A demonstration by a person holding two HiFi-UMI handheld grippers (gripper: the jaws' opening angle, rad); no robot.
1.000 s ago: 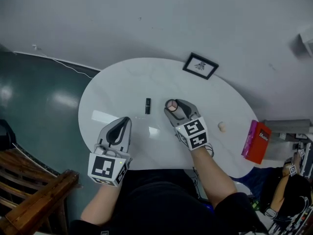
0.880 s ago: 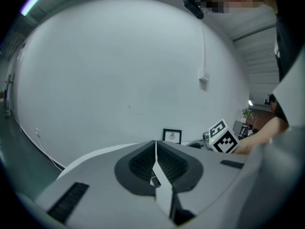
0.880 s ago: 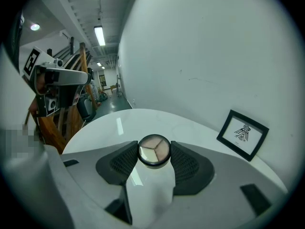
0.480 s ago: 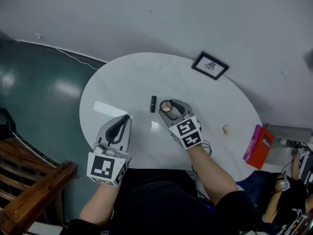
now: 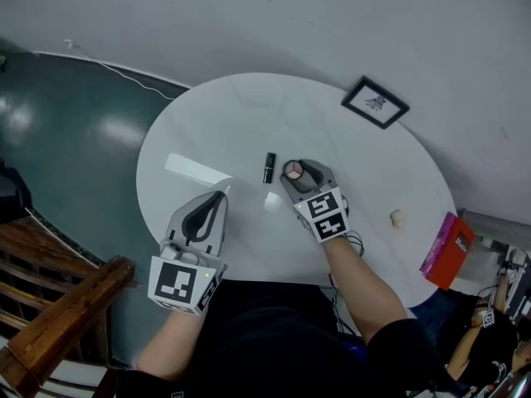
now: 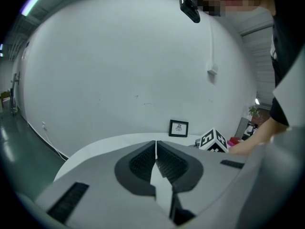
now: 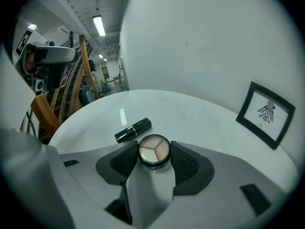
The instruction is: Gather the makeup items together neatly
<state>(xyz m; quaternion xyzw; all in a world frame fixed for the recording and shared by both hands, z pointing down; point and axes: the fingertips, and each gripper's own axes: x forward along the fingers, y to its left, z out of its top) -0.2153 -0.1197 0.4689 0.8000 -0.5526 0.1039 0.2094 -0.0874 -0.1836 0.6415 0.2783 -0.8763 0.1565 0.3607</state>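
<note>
A round compact [image 7: 153, 150] with three pale powder shades sits between the pads of my right gripper [image 7: 154, 152], which is shut on it just above the white table [image 5: 216, 131]. In the head view the compact [image 5: 294, 170] shows at the tip of the right gripper [image 5: 295, 172]. A black lipstick tube [image 5: 269, 167] lies on the table close to its left, and the same lipstick tube [image 7: 133, 130] shows just beyond the jaws in the right gripper view. My left gripper [image 5: 215, 202] hangs at the table's near left edge, jaws shut [image 6: 156, 148] with nothing between them.
A black-framed picture [image 5: 375, 103] stands at the table's far right. A small beige sponge [image 5: 397, 218] lies near the right edge. A red and pink box [image 5: 448, 252] sits off the table's right side. Wooden furniture [image 5: 50, 305] stands at the left on the green floor.
My right gripper has carried the compact leftward, closer to the lipstick tube. The left gripper has stayed shut at the table's edge.
</note>
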